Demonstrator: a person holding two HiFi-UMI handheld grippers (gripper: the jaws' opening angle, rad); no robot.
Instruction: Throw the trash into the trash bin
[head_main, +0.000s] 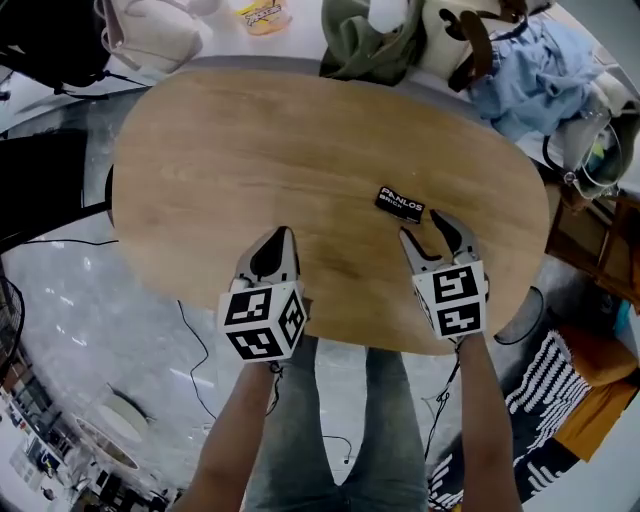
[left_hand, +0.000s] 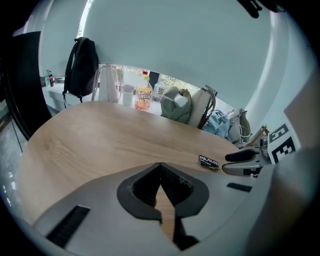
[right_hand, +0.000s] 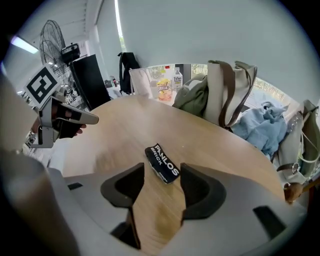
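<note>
A small black snack wrapper (head_main: 401, 204) with white print lies flat on the oval wooden table (head_main: 250, 150), right of its middle. My right gripper (head_main: 425, 226) stands open just short of it, tilted down, with the wrapper (right_hand: 162, 163) lying on the wood between its two tips and neither pad touching it. My left gripper (head_main: 281, 236) hovers over bare wood near the table's front edge, well left of the wrapper (left_hand: 208, 161). Its jaws (left_hand: 160, 166) meet at the tips with nothing between them.
Bags and clothes are piled along the table's far edge: a green bundle (head_main: 365, 40), a beige bag with brown straps (head_main: 465, 35), a blue cloth (head_main: 530, 65). A yellow drink bottle (left_hand: 144, 97) stands behind the table. A person's legs (head_main: 330, 430) are at the front edge.
</note>
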